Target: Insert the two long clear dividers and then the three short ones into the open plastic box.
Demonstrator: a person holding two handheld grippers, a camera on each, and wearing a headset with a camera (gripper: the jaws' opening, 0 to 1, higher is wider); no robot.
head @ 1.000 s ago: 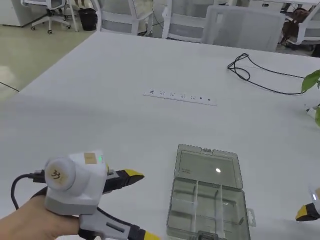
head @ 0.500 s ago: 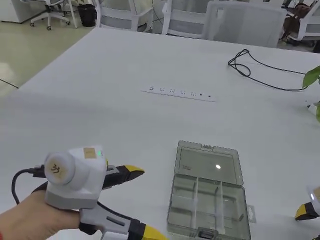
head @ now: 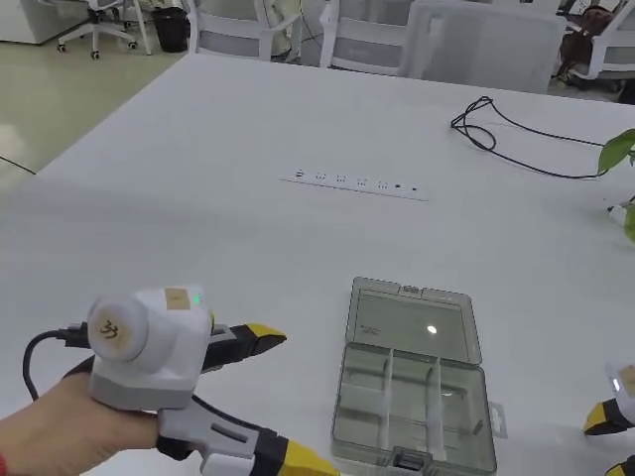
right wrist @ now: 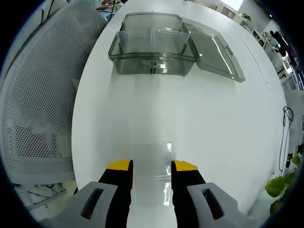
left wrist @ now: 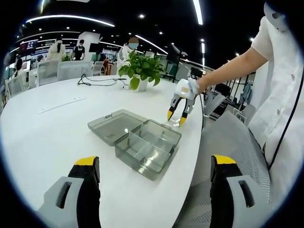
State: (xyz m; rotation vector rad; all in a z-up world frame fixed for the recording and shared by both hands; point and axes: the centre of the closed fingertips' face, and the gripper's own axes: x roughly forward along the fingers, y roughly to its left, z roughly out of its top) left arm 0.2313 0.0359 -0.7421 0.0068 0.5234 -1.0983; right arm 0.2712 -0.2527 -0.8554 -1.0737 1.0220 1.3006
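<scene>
Head, L gripper: L gripper (head: 281, 401) in a hand (head: 60, 431), low left over table (head: 198, 198). Jaws gape wide, nothing betw. them.
Head, box: box (head: 344, 407) open, lid (head: 415, 322) flat behind it. Two long dividers (head: 385, 389) stand inside, front to back. Box is just right of L gripper, not touching.
Head, R gripper: R gripper (head: 607, 431) cropped at right edge, well right of box.
Head, vs 0.5 s ago: L gripper same spot, same gape. Box unmoved rel. to power strip (head: 357, 185).
L gripper view, jaws: wide apart, empty. Box (left wrist: 138, 164) ahead betw. them, apart.
L gripper view, R gripper: R gripper (left wrist: 175, 118) near box's far corner, over table edge.
R gripper view, jaws: R gripper (right wrist: 151, 166) gap narrow. Clear short divider (right wrist: 160, 180) spans it. Nipped or just lying on table, can't tell.
R gripper view, box: box (right wrist: 152, 64) straight ahead, well apart, lid (right wrist: 213, 47) to its right.
</scene>
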